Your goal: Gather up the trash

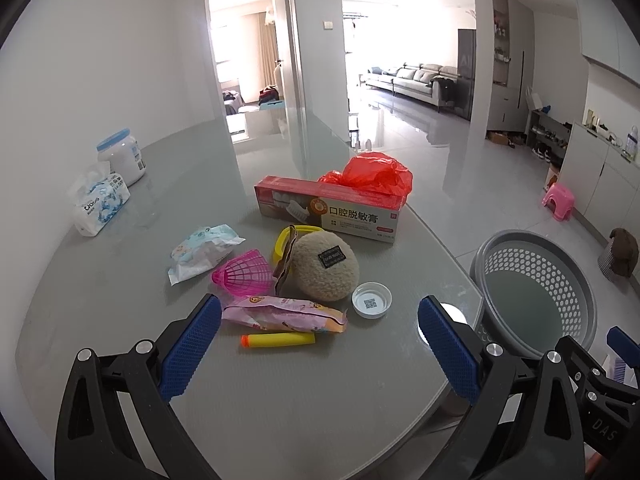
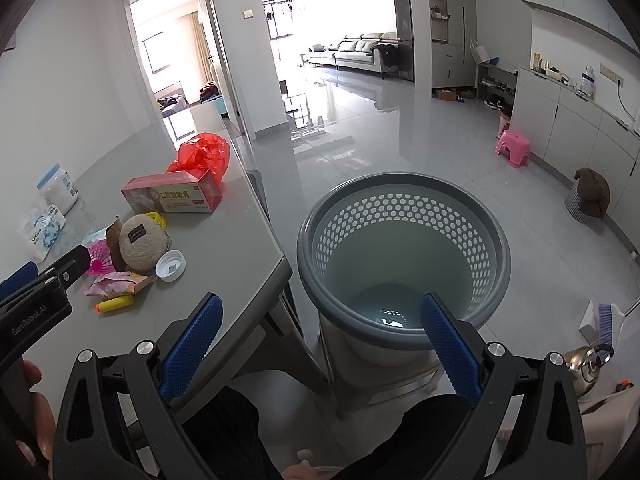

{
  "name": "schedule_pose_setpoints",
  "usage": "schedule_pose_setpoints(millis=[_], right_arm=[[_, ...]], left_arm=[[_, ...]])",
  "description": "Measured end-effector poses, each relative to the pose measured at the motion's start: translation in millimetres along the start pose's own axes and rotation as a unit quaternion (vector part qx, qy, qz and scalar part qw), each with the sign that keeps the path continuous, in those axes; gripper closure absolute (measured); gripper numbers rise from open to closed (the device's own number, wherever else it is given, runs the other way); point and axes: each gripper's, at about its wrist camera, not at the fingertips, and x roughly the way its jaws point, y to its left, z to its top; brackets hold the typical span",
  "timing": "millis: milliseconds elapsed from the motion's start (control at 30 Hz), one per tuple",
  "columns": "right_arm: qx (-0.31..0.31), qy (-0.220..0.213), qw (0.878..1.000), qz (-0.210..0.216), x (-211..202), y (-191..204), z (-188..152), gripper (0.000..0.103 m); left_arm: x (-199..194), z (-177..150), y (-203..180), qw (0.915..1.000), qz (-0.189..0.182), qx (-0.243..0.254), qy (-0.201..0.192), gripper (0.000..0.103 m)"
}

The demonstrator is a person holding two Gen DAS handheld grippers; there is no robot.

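Your left tool (image 1: 320, 340) hangs over the near edge of the grey glass-topped table (image 1: 280, 412) with its blue-padded fingers (image 1: 188, 352) spread wide apart, holding nothing and touching nothing. Just ahead of it lies a yellow foam dart with an orange tip (image 1: 278, 340), and right behind that a crumpled pink snack wrapper (image 1: 280, 314). Beyond these sit a white plastic lid (image 1: 371, 299), a round beige fleece pouch with a black label (image 1: 326, 266), a pink plastic mesh cone (image 1: 244, 274) and a yellow plastic ring (image 1: 282, 242) partly hidden behind the pouch. A crumpled light-blue wipes packet (image 1: 200, 252) lies to the left of the cone. Farther back, a long red toothpaste box (image 1: 328, 210) stands across the pile, with a red plastic bag (image 1: 370, 176) touching its far side. At the table's far left are a white wet-wipes pack (image 1: 100, 204) and a white jar with a blue lid (image 1: 122, 156).

Your right tool (image 2: 320, 340) is also wide open and empty, poised above the round grey perforated bin (image 2: 404, 260), which stands just off the table's right edge.
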Motion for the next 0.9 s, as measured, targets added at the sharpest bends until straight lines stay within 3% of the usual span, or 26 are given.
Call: schedule_pose_setpoints(millis=[900], right_arm=[[0.000, 0.000, 1.000, 0.000, -1.2, 1.4, -0.6, 0.008]], left_arm=[[0.7, -3.4, -0.7, 1.0000, 0.001, 0.001, 0.004, 0.006]])
